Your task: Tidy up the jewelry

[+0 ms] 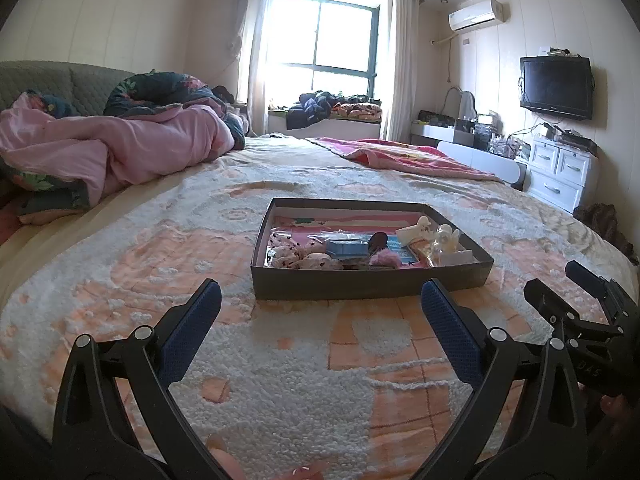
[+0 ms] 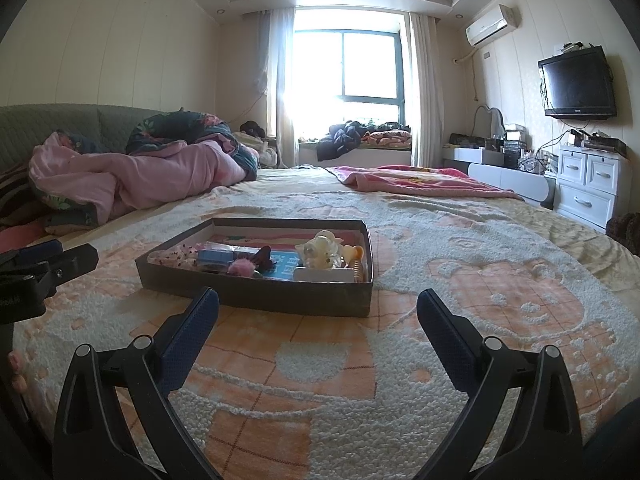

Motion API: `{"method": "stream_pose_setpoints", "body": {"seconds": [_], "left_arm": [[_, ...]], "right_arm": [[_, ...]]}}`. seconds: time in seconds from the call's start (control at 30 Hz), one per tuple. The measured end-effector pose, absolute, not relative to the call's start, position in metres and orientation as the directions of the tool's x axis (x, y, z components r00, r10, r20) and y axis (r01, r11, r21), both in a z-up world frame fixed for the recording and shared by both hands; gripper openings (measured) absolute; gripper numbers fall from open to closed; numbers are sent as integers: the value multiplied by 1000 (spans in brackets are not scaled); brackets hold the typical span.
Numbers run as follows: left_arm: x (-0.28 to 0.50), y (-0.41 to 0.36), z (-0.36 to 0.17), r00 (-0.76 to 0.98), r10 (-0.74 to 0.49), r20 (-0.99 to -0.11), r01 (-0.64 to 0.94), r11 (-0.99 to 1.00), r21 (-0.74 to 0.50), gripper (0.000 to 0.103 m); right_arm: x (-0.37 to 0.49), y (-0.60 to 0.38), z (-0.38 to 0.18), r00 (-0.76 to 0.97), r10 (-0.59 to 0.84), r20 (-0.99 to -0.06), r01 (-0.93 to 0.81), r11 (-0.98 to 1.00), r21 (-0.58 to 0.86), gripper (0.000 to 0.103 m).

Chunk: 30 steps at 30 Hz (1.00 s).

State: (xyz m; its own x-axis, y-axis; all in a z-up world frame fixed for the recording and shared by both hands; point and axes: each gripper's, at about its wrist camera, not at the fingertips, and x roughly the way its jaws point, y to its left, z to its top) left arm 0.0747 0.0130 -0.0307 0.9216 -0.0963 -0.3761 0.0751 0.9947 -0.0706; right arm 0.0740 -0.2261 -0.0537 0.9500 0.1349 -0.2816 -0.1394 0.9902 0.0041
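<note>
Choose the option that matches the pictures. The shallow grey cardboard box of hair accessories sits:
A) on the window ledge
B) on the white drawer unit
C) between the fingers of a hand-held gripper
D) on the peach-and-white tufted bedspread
D: the shallow grey cardboard box rests on the peach-and-white tufted bedspread, ahead of both open grippers, touched by neither.

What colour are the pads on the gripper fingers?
Dark blue, textured pads on black frames; clearest in the right wrist view.
</note>
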Motion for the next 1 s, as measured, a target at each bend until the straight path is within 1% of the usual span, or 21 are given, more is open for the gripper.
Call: {"method": "stream_pose_setpoints", "body": {"seconds": [0.3, 0.6, 0.87, 1.0], "left_arm": [[75, 11, -31, 923, -78, -377, 62, 997, -54, 92], [77, 15, -33, 914, -80, -397, 55, 996, -73, 92], [73, 15, -29, 921, -78, -381, 57, 996, -67, 92], [74, 14, -30, 919, -75, -388, 53, 996, -67, 92]], "right_arm": [[73, -227, -56, 949, 130, -287, -135, 991, 4, 96], [74, -228, -56, 949, 122, -290, -128, 992, -1, 96], [75, -229, -55, 949, 118, -293, -125, 992, -6, 96], [74, -230, -55, 949, 116, -293, -122, 992, -3, 96]]}}
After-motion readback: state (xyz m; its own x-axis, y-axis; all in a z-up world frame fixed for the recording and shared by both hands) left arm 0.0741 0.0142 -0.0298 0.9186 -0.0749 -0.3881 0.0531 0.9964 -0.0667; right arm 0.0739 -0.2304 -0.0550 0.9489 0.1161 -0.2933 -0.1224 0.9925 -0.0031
